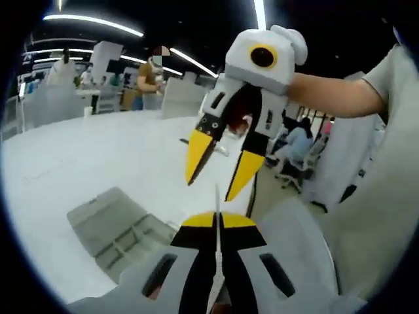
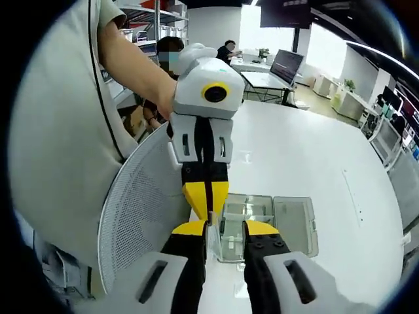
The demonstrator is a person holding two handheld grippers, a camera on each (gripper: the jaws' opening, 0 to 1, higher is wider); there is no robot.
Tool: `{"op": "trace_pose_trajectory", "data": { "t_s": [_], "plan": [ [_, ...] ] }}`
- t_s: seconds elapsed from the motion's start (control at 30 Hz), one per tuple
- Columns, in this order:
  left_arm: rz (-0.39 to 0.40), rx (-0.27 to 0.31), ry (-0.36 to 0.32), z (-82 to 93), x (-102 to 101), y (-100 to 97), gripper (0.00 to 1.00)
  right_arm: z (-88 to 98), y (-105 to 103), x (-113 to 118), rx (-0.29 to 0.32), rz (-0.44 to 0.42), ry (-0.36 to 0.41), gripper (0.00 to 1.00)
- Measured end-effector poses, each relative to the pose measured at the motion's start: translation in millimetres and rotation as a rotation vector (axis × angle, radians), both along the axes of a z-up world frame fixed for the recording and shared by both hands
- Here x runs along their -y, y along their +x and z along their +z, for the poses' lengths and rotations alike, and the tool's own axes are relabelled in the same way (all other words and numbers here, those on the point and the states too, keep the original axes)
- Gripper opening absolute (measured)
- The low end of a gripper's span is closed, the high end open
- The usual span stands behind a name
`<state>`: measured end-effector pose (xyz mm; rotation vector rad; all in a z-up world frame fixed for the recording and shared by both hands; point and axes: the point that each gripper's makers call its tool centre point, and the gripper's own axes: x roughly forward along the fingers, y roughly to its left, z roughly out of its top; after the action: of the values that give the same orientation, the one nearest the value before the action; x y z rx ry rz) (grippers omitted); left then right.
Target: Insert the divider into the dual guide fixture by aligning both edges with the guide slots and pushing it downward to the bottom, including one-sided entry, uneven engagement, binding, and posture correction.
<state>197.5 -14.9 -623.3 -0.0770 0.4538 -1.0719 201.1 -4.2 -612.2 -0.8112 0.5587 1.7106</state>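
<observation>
My left gripper (image 1: 218, 221) is shut on the divider (image 1: 217, 196), a thin clear sheet seen edge-on that sticks up between its yellow tips. My right gripper (image 1: 209, 190) faces it from above, open, with its yellow fingers either side of the sheet's upper edge and no clear contact. In the right gripper view my right gripper (image 2: 226, 230) stands open at the bottom and the left gripper (image 2: 207, 208) points down toward it, shut. The guide fixture (image 2: 278, 226), a grey translucent tray with ribs, lies flat on the white table (image 2: 314, 157) just beyond; the guide fixture (image 1: 121, 229) sits lower left.
A grey mesh chair back (image 2: 137, 216) stands close at the table edge beside the person's light shirt (image 2: 52, 150). Several people (image 1: 152, 78) sit or stand at desks far behind. The table's rim (image 1: 39, 248) curves near the fixture.
</observation>
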Motion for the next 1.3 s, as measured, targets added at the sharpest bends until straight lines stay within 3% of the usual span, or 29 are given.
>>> {"op": "trace_pose_trajectory", "data": {
  "t_s": [0.83,1.3],
  "plan": [
    [-0.045,0.098,0.05,1.5,-2,-3.1,0.0,-11.5,-11,8,-0.059,0.071,-0.084,0.03],
    [-0.063,0.104,0.065,-4.6,-1,-5.1,0.0,-18.0,-17,7,-0.099,0.098,-0.109,0.0]
  ]
}}
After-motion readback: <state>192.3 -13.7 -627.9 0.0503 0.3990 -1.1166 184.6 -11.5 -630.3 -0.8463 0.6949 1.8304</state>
